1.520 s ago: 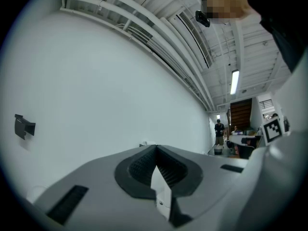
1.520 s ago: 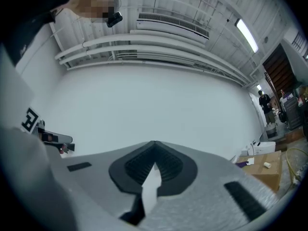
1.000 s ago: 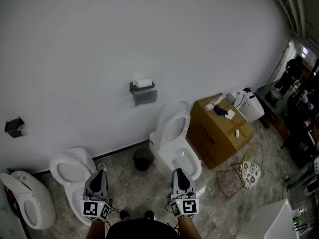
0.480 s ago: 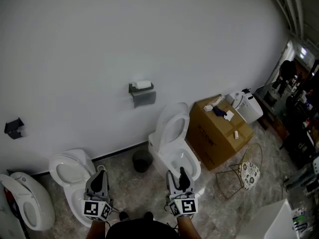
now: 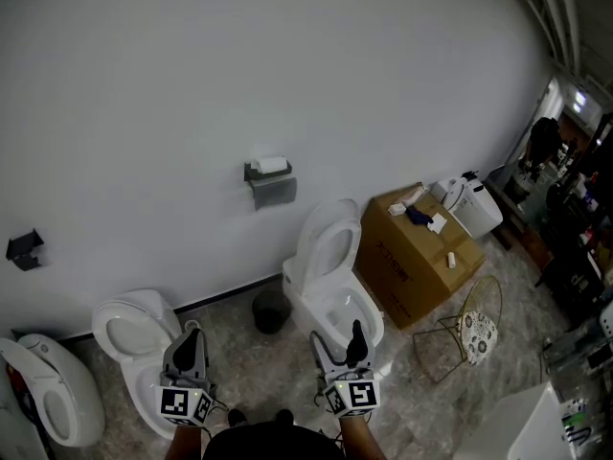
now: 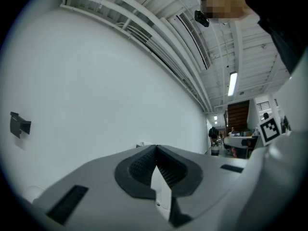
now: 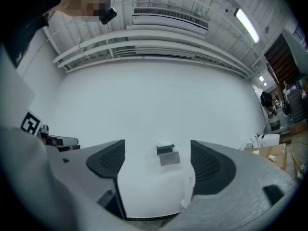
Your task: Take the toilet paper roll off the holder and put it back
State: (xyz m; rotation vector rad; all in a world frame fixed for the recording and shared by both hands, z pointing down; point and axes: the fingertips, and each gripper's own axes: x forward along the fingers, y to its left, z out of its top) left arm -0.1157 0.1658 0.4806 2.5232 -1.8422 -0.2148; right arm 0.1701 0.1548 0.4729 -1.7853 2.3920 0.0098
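Note:
A white toilet paper roll [image 5: 272,165] lies on top of a grey wall holder [image 5: 272,186], mid-wall in the head view. Through the right gripper view the roll [image 7: 165,145] and holder [image 7: 168,156] show far off, framed by the jaws. My right gripper [image 5: 337,344] is low at the front, far from the holder, its jaws opening with nothing between them. My left gripper [image 5: 189,341] hangs beside it at the left, jaws pressed together and empty. Both point toward the wall.
A white toilet [image 5: 331,276] stands under the holder, with a dark bin [image 5: 271,310] at its left. Two more toilets [image 5: 134,332] stand at the left. A cardboard box [image 5: 421,252] and a wire stand [image 5: 469,329] are at the right. A black bracket [image 5: 23,249] is on the wall.
My right gripper's jaws have spread apart from shut. The head view has shifted slightly, so the holder sits a little lower-left in the frame. The left gripper stays as it was.

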